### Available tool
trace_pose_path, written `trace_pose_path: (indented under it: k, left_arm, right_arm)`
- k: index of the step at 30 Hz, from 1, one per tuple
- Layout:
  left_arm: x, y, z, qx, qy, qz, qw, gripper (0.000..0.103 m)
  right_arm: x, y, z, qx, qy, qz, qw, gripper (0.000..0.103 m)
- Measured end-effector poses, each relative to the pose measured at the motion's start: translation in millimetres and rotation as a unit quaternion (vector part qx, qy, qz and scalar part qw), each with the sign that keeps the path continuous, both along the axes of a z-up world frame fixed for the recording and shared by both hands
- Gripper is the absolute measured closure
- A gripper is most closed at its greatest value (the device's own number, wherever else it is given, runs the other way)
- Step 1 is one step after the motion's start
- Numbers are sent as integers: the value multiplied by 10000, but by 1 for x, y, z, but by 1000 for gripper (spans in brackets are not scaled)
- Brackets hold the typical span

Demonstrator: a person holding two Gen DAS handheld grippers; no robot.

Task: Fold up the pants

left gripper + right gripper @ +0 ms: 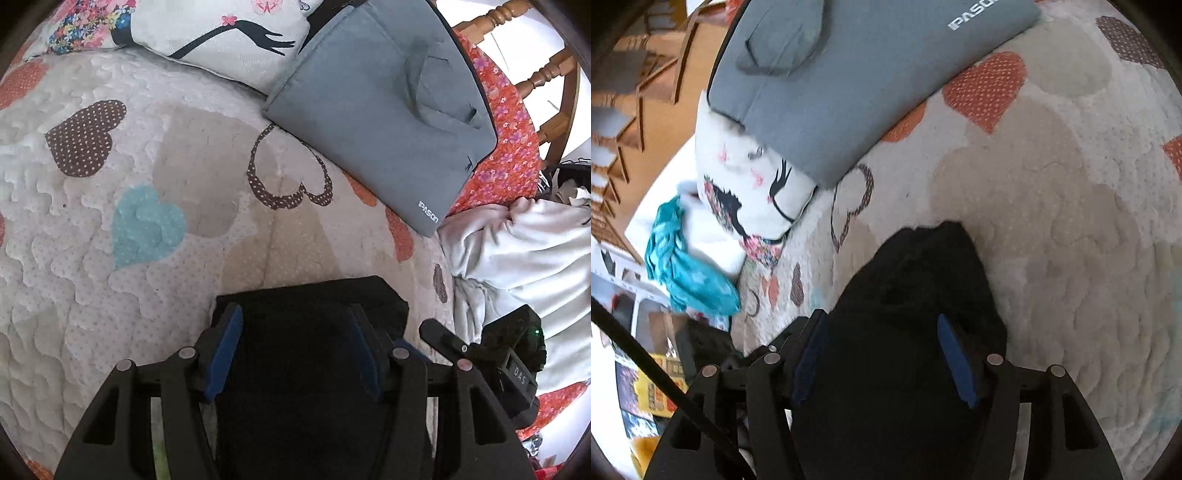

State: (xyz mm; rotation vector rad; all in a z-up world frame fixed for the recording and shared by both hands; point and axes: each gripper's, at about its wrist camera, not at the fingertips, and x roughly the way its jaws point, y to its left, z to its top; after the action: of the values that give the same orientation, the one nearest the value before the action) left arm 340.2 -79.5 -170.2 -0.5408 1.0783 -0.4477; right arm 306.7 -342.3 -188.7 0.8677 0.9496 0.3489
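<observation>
The black pants (310,332) lie as a folded bundle on the heart-patterned quilt (110,229). My left gripper (295,354) has its blue pads (227,350) on either side of the bundle, wide apart. In the right wrist view the pants (916,295) fill the space between the blue pads (955,362) of my right gripper (882,358), also wide apart. The right gripper's body shows in the left wrist view (509,358), just right of the bundle.
A grey IPASON sleeve (388,110) lies on the quilt beyond the pants, partly on a printed pillow (207,33). White clothing (517,243) is heaped at the right. A wooden chair (546,74) stands behind. Teal cloth (683,266) lies at the bed's edge.
</observation>
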Motion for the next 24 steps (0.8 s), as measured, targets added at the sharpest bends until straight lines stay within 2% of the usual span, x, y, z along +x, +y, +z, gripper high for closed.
trace_pose_path:
  k: [3, 7, 9, 12, 14, 16, 19, 22, 24]
  left_arm:
    - [-5, 6, 13, 38, -12, 83, 10000, 47]
    - [-28, 12, 32, 199, -278, 160, 9993, 46]
    - [-49, 12, 40, 327, -431, 83, 9985, 46]
    - [-73, 8, 42, 620, -443, -105, 9970, 45]
    - [-86, 3, 43, 927, -478, -170, 9944, 45]
    - [-102, 6, 52, 1178, -711, -91, 9904, 45]
    - [-127, 18, 64, 1253, -993, 115, 9871, 45]
    - [-153, 33, 74, 1329, -1288, 388, 9820, 42]
    - [-170, 41, 81, 1554, -1506, 628, 9743, 38]
  right_arm:
    - [-7, -2, 13, -219, -65, -183, 9996, 35]
    - [-29, -3, 34, -88, -225, -241, 9994, 33]
    - [-46, 1, 43, 102, -289, -197, 9993, 33]
    - [-73, 6, 47, 452, -180, -173, 9987, 29]
    - [-87, 9, 42, 513, -40, -224, 9984, 25]
    - [-98, 11, 31, 402, 134, -282, 9987, 25]
    - [-111, 8, 19, 289, 241, -346, 9987, 25]
    - [-128, 2, 37, 252, -70, -380, 9989, 25]
    - [-145, 3, 52, -1, -291, -361, 9989, 25]
